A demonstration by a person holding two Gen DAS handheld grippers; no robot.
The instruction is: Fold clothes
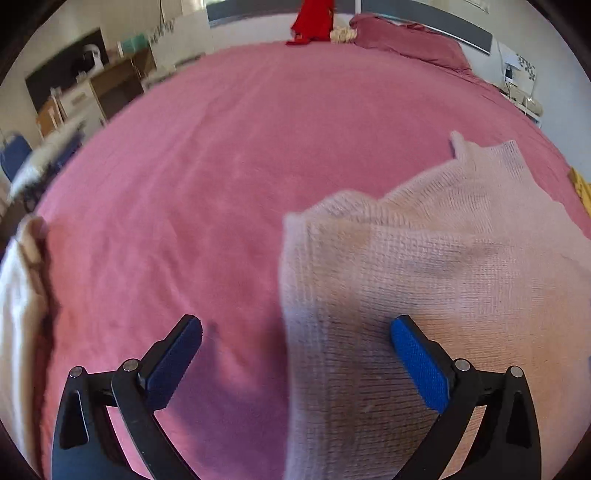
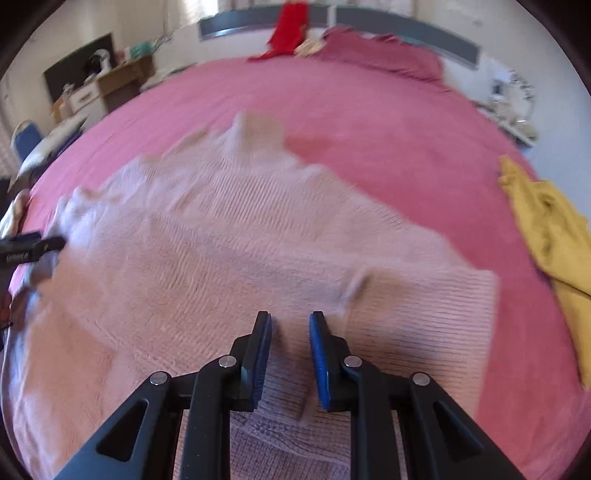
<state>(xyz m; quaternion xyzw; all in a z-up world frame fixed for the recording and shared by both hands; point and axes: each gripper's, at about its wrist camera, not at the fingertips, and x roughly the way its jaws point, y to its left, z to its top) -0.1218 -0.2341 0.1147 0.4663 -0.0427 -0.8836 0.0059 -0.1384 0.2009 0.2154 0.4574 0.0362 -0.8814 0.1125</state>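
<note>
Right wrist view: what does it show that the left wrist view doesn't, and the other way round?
Only the right wrist view shows most of the sweater spread out, and the left gripper at its far edge. Only the left wrist view shows that gripper's fingers wide apart over the sweater's edge, with pale cloth far left. Both show the pink bed, red garment and yellow garment.

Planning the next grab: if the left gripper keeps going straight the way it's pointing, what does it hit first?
Probably the left edge of the pale pink knit sweater, which lies between the open fingers of the left gripper; beside it is bare pink bedspread. Depth is hard to judge here.
</note>
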